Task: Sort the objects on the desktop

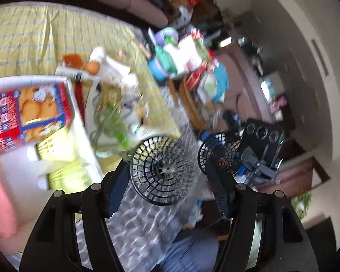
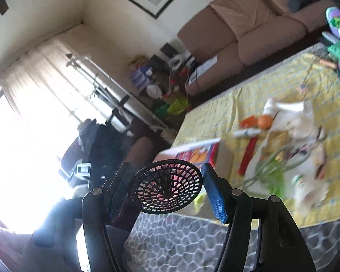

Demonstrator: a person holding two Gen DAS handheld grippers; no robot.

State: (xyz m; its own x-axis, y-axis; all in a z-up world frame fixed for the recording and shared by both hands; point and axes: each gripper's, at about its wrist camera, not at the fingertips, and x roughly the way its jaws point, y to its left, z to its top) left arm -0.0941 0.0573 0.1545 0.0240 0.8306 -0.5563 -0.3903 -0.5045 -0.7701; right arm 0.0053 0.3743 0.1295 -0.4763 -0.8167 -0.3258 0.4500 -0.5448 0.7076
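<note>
In the left wrist view a black mesh disc [image 1: 161,170], shaped like a small fan guard, sits between the blue pads of my left gripper [image 1: 166,170]. The gripper is shut on it above the grey honeycomb mat [image 1: 147,222]. To the right a second, bluish mesh disc [image 1: 217,155] hangs in front of the other gripper's black body [image 1: 263,136]. In the right wrist view my right gripper [image 2: 166,170] is shut on that mesh disc [image 2: 165,187], raised over the table's near edge. Both pictures are blurred.
On the yellow checked cloth [image 2: 249,90] lie a red biscuit box [image 2: 199,154] in a white tray [image 1: 79,117], an orange [image 2: 265,121], a white tube [image 2: 247,132], a green cable [image 2: 274,174] and papers. A sofa [image 2: 238,34] stands behind; clutter [image 1: 188,54] crowds the far end.
</note>
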